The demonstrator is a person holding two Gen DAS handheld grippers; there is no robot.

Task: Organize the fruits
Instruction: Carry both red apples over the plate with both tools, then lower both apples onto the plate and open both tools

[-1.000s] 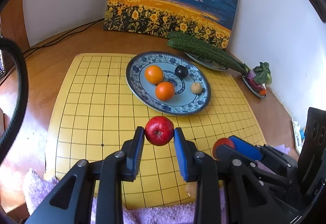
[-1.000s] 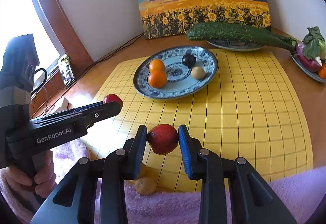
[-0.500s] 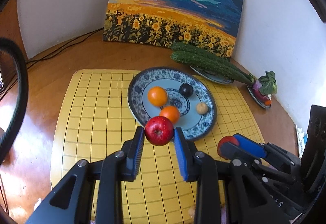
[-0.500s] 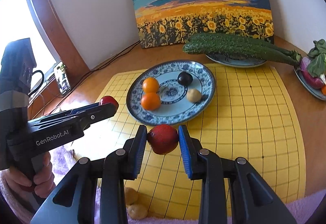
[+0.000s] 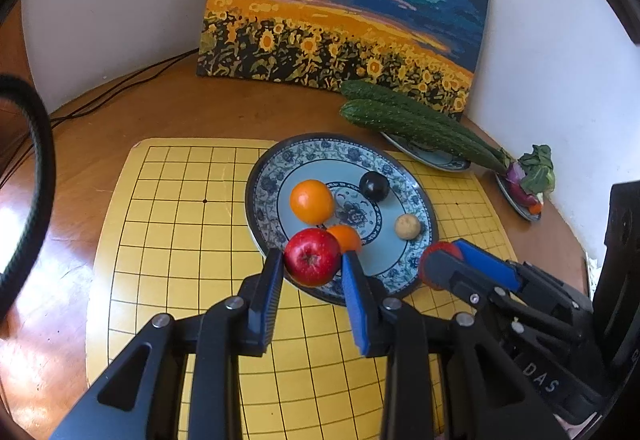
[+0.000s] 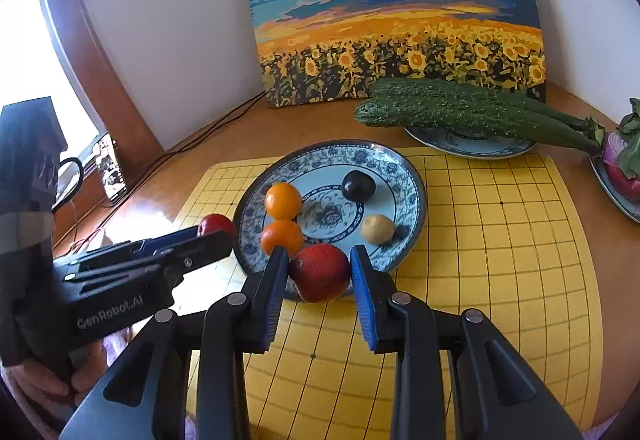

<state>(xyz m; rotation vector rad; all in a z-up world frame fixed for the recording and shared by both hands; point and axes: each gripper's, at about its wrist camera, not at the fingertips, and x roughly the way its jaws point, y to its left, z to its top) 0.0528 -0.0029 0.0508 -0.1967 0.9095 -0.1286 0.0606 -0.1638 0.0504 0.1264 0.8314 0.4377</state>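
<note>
My left gripper (image 5: 312, 260) is shut on a red apple (image 5: 313, 257) and holds it over the near rim of the blue patterned plate (image 5: 264, 180). My right gripper (image 6: 319, 269) is shut on a red-orange fruit (image 6: 320, 272), also at the plate's near rim (image 6: 416, 192). The plate holds two oranges (image 5: 312, 201), a dark plum (image 5: 374, 187) and a small tan fruit (image 5: 407, 226). Each gripper shows in the other's view, the right one (image 5: 440, 264) to the right, the left one (image 6: 216, 230) to the left.
The plate sits on a yellow grid mat (image 5: 168, 240) on a wooden table. Behind are a plate of two cucumbers (image 5: 408, 120), a sunflower painting (image 5: 344, 8) against the wall, and a small dish with vegetables (image 5: 528, 180) at the right. Cables run at the back left.
Both grippers have moved forward with their fruits, from the mat's near part to the plate's near rim.
</note>
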